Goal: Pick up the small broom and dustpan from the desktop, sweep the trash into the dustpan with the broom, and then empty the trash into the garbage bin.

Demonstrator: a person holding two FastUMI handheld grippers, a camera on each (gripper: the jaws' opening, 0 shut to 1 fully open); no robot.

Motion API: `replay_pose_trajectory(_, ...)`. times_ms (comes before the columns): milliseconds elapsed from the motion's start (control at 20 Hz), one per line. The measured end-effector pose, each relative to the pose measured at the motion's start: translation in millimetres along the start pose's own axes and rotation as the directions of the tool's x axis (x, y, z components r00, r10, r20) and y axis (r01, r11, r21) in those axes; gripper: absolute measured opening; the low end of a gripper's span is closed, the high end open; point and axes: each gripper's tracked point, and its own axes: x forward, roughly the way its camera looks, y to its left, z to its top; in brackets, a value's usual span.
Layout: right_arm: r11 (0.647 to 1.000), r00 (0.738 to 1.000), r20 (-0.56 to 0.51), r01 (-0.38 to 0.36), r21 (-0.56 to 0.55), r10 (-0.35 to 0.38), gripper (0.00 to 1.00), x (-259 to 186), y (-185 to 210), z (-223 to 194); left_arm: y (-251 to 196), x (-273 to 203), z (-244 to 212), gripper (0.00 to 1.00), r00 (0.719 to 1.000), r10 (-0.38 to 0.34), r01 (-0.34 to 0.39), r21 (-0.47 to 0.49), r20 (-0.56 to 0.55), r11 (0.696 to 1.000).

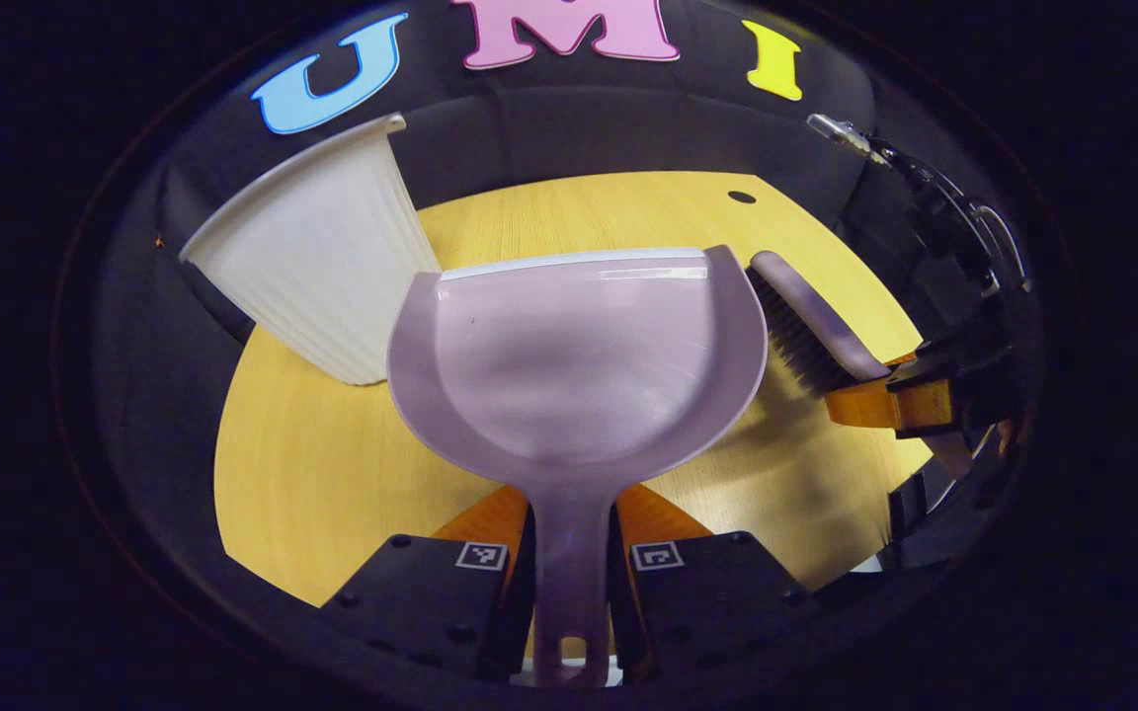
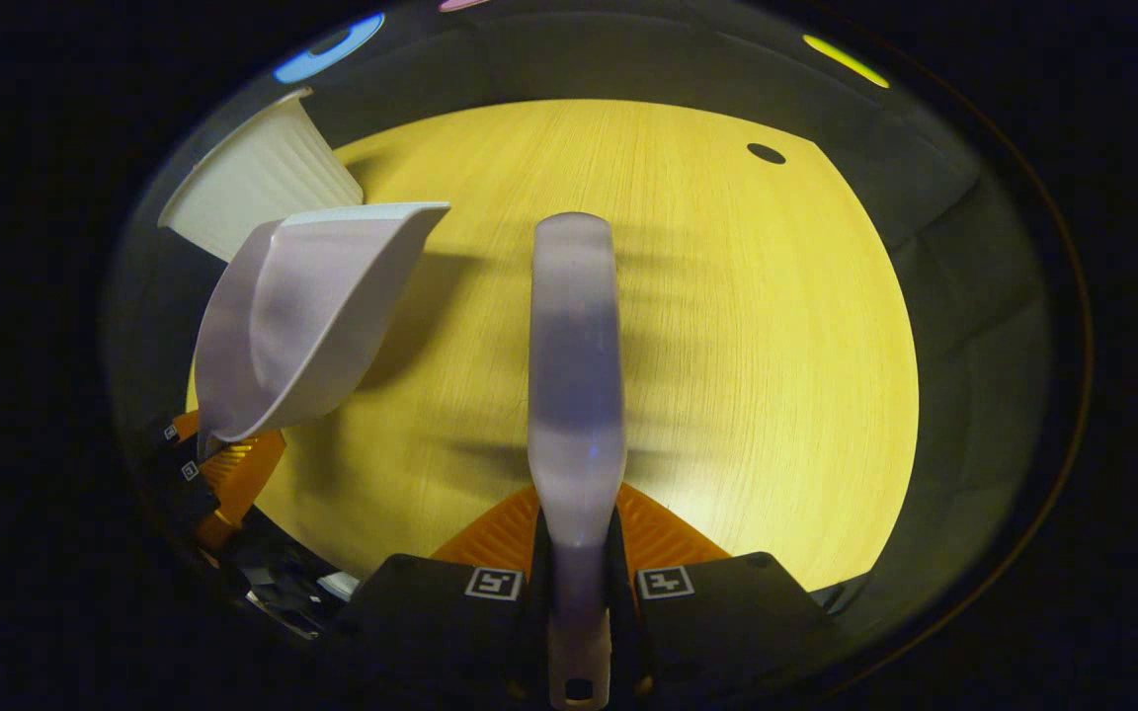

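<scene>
Above the bench (image 2: 727, 326), left tongs (image 1: 569, 553) clamped on dustpan (image 1: 579, 365) handle, pan raised beside the garbage bin (image 1: 322, 267) for emptying, right tongs (image 2: 577, 563) clamped on broom (image 2: 577, 375), held clear.

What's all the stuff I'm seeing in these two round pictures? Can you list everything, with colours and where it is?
Dustpan: one, pale lilac, held by its handle in the left claw, above the table.
Broom: one, pale lilac with dark bristles, its handle in the right claw, just right of the dustpan.
Bin: one, white and ribbed, at the table's far left.
Table: one, yellow wood, with a small dark hole near its far edge.
Left claw: black with orange fingers, shut on the dustpan handle.
Right claw: black with orange fingers, shut on the broom handle.
</scene>
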Motion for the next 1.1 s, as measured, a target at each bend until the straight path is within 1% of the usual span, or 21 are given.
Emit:
replay_pose_trajectory(50,1.000,1.000,-0.014,0.012,-0.003,-0.012,0.28,1.2,-1.6,-0.9,3.2,8.7,2.5,0.30,1.000,-0.001,0.001,-0.017,-0.015,1.000)
replay_pose_trajectory(200,1.000,0.999,-0.038,0.026,0.016,-0.025,0.29,-1.3,-2.9,-4.5,2.8,13.1,6.9,0.29,0.998,-0.002,-0.002,-0.073,-0.063,0.997)
replay_pose_trajectory(250,0.999,0.998,-0.043,0.041,0.016,-0.040,0.28,-2.7,-4.7,-4.2,2.6,14.4,6.3,0.31,0.997,-0.004,-0.001,-0.071,-0.075,0.997)
replay_pose_trajectory(300,0.999,0.998,-0.050,0.049,0.017,-0.048,0.28,-1.2,-3.3,-4.3,2.4,16.2,4.3,0.29,0.996,-0.011,0.005,-0.066,-0.089,0.998)
replay_pose_trajectory(350,0.999,0.998,-0.046,0.048,0.024,-0.047,0.28,0.8,-0.3,-2.0,1.5,18.8,3.6,0.31,0.995,-0.021,0.015,-0.059,-0.101,0.998)
replay_pose_trajectory(400,0.998,0.998,-0.049,0.046,0.033,-0.044,0.28,6.7,3.9,-2.1,2.7,22.3,2.2,0.29,0.993,-0.027,0.021,-0.052,-0.117,0.998)
replay_pose_trajectory(500,0.999,0.996,-0.084,0.019,0.044,-0.016,0.29,14.7,13.1,-8.0,2.6,22.3,2.0,0.31,0.988,-0.025,0.018,-0.048,-0.154,0.999)
replay_pose_trajectory(550,0.999,0.993,-0.117,0.013,0.045,-0.007,0.29,15.8,14.8,-12.5,3.5,20.0,6.2,0.31,0.989,-0.012,0.007,-0.034,-0.151,0.999)
replay_pose_trajectory(600,0.998,0.996,-0.091,0.006,0.055,-0.001,0.30,19.8,14.8,-5.3,3.1,22.2,5.1,0.30,0.988,-0.002,-0.001,-0.022,-0.152,1.000)
replay_pose_trajectory(650,0.998,0.996,-0.093,0.008,0.064,-0.002,0.32,19.2,14.3,-6.0,3.6,22.1,4.1,0.31,0.988,0.005,-0.007,-0.013,-0.157,1.000)
replay_pose_trajectory(700,0.997,0.995,-0.102,-0.010,0.082,0.018,0.31,12.7,19.1,-7.2,4.2,23.4,3.2,0.31,0.986,0.016,-0.017,-0.005,-0.164,1.000)
replay_pose_trajectory(750,0.994,0.993,-0.111,-0.038,0.102,0.049,0.33,12.1,27.9,-9.3,5.9,20.2,2.7,0.32,0.984,0.032,-0.031,0.008,-0.177,0.999)
replay_pose_trajectory(800,0.994,0.992,-0.116,-0.041,0.102,0.053,0.50,9.9,32.1,-9.7,8.3,21.6,4.6,0.38,0.985,0.037,-0.035,0.016,-0.169,0.999)
replay_pose_trajectory(850,0.996,0.993,-0.115,-0.031,0.089,0.042,0.67,9.0,32.7,-11.2,7.5,23.3,4.8,0.46,0.987,0.022,-0.019,0.022,-0.161,1.000)
replay_pose_trajectory(900,0.998,0.994,-0.112,-0.010,0.067,0.018,0.77,9.1,26.1,-12.0,6.6,20.2,5.8,0.64,0.988,0.014,-0.011,0.020,-0.154,1.000)
replay_pose_trajectory(950,0.999,0.994,-0.113,0.007,0.052,-0.002,0.77,8.2,20.7,-14.7,3.0,17.1,8.9,0.68,0.990,-0.008,0.010,0.011,-0.137,1.000)
replay_pose_trajectory(1000,0.999,0.994,-0.106,0.009,0.049,-0.004,0.83,5.0,20.0,-15.4,-0.9,12.3,8.6,0.70,0.990,-0.034,0.035,0.005,-0.135,0.999)
replay_pose_trajectory(1050,0.998,0.995,-0.096,0.007,0.055,-0.002,0.83,-0.7,20.1,-15.3,-2.6,5.3,10.1,0.71,0.992,-0.046,0.046,-0.002,-0.115,0.999)
replay_pose_trajectory(1100,0.997,0.997,-0.070,-0.009,0.072,0.014,1.00,-11.8,21.9,-12.7,-2.0,-1.9,12.7,0.72,0.995,-0.042,0.042,-0.003,-0.092,0.999)
